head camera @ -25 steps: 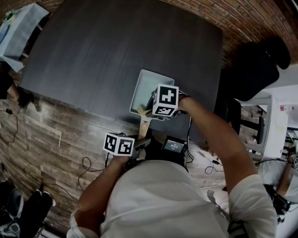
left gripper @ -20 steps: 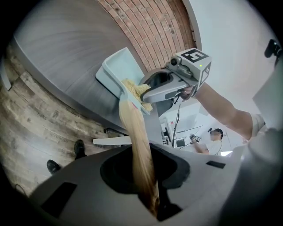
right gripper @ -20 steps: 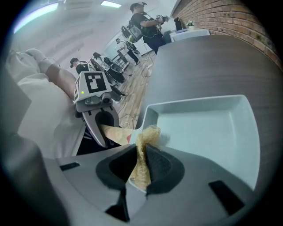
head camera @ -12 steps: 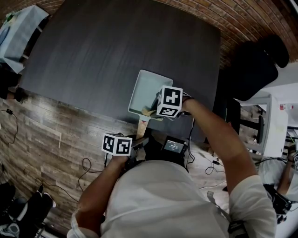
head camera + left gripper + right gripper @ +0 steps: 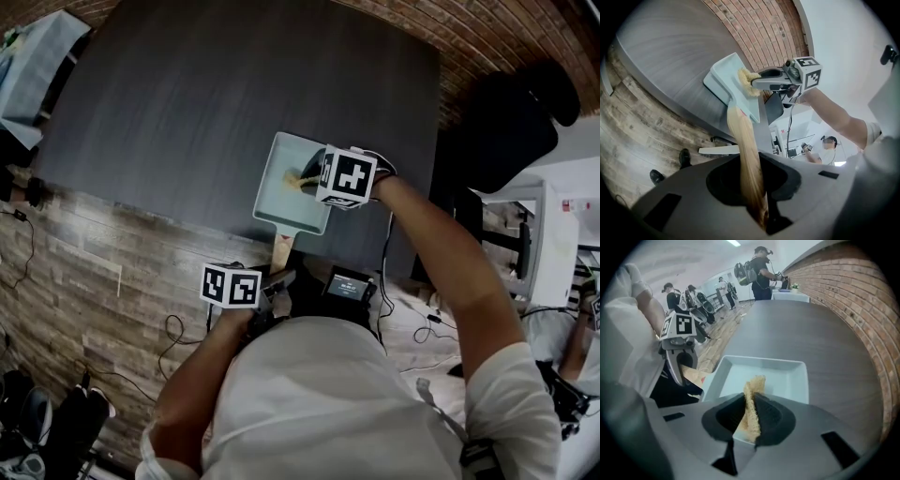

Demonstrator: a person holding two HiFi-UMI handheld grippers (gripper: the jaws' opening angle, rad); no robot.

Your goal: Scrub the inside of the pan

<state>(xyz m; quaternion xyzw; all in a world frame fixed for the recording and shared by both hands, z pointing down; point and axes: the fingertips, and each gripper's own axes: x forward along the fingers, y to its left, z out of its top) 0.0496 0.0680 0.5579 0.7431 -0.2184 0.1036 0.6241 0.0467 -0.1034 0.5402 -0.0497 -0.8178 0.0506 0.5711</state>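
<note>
Steadily braced: one gripper anchors the pan, the other bears the scrubber

Closest to the person, at 6 o'clock in the head view, the left gripper (image 5: pixel 752 178) is clamped narrow on the pale wooden handle (image 5: pixel 744 140), which runs up between its jaws toward the pan. The grip looks meant as an anchor: with the handle pinned, the pan should not slide or spin under sideways scrubbing. The handle sticks out past the worktop's 6 o'clock edge, over the plank floor (image 5: pixel 75 281), which leaves room to grasp it from the person's side.

Next out, the pan (image 5: pixel 279 202) (square, light blue-green, shallow-walled) sits flat on the dark worktop (image 5: pixel 234 84) just inside that near edge, handle toward 6 o'clock.

Over it, the right gripper (image 5: pixel 751 413) comes in from the pan's 3 o'clock side, pointing steeply down. Its jaws are closed on a tan, fibrous scrubber (image 5: pixel 754 387) pinched edgewise, so the free end juts past the fingertips and the jaws themselves sit clear of the pan. That free end is near the middle of the pan's floor, a little toward 3 o'clock; whether it presses on the floor I cannot tell for sure. I judge the scrubbing to be under way, with the corners and walls likely to need passes of their own.

Beyond the pan the worktop stretches on toward 12 o'clock. A brick wall (image 5: pixel 853 305) bounds it from 12 to 3 o'clock, and people (image 5: pixel 761 263) stand far off.
</note>
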